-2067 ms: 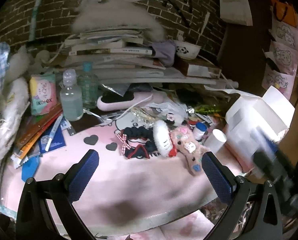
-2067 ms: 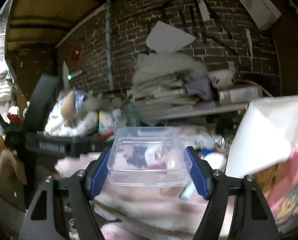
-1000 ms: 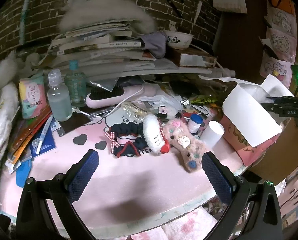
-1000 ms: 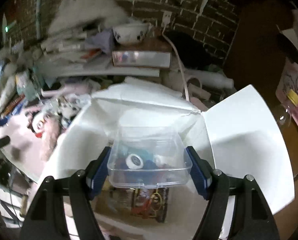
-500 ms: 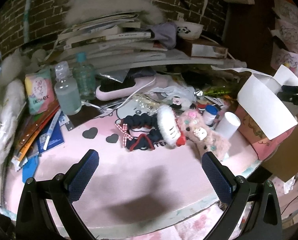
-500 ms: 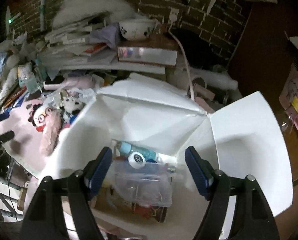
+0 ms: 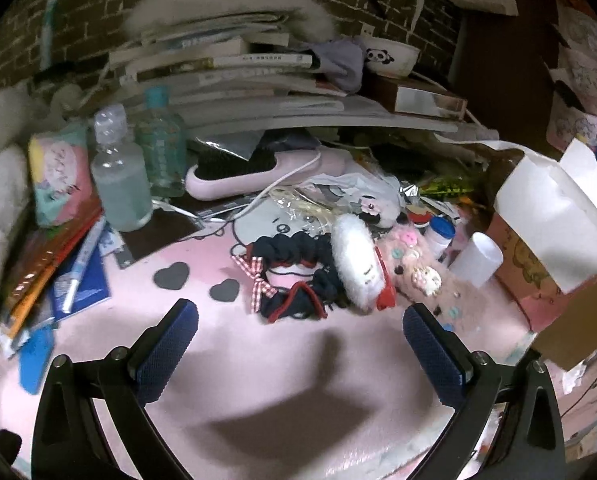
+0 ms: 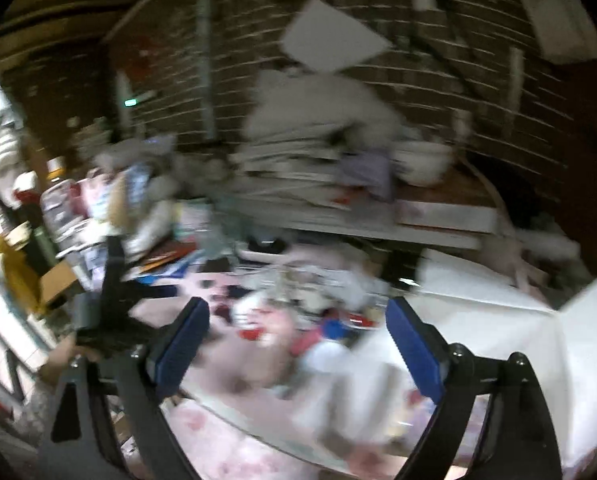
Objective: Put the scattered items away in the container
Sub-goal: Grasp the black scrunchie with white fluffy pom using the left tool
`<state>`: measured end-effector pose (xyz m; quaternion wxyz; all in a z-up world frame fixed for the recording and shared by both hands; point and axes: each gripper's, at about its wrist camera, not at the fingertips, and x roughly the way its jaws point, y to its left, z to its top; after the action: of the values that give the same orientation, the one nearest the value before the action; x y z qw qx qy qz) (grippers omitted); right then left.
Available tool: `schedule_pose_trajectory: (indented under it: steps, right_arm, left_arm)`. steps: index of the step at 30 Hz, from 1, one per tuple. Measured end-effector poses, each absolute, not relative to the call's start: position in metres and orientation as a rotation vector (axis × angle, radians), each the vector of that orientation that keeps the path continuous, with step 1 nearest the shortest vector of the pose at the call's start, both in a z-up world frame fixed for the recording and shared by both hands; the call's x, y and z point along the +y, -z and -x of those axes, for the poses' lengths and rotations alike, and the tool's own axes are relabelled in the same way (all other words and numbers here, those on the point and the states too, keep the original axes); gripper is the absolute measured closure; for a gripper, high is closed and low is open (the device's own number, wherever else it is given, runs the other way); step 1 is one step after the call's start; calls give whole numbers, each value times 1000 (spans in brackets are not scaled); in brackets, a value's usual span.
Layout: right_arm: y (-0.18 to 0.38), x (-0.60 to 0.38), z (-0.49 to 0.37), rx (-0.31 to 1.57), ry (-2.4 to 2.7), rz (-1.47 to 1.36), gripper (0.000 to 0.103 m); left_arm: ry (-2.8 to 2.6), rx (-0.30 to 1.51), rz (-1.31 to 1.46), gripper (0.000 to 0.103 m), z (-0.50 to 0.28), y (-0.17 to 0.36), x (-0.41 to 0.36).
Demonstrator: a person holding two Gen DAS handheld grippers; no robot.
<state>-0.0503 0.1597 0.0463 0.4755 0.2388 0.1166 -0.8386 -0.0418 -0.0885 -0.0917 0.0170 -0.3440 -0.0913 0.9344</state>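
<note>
The right gripper [image 8: 296, 344] is opening, empty; the left gripper [image 7: 298, 340] is hovering unclenched and should be dropping squarely over the navy scrunchie [image 7: 294, 252].

Right wrist view smeared throughout, tabletop clutter [image 8: 298, 320] unreadable (colours only), white box [image 8: 538, 340] cropped

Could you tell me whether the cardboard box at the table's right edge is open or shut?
Open: the box has its white flaps standing up and spread apart.
</note>
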Motion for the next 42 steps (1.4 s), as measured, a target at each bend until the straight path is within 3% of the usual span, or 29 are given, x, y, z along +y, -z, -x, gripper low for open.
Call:
schedule_pose_trajectory:
  steps: [10,15,17,19,26,35,42]
  right_arm:
    - [2,127,10,367,1882,-593,14]
    - [33,121,-3,388,1816,-647,14]
    - [44,121,-6,394,1805,-667,14]
    - [52,121,-7,393,1797,-691,14]
    - [63,124,0,372,1792,-744,14]
    - [67,124,4,353,1816,-760,14]
    - [74,126,10,319,1926,-737,14]
  left_arm:
    - [-2837,-293,1082,4,79,95,-76]
    - [-2822,-267,1097,20,90,97,-70]
    - [-2803,-254,1107,32,93,99,-67]
    - [-2790,-233,1133,51,97,102,-64]
    - [-2748,-256,1138,70,100,109,-62]
    - [-2745,-294,1097,75,93,99,-71]
    - [-2768,-307,990,75,76,60,-80]
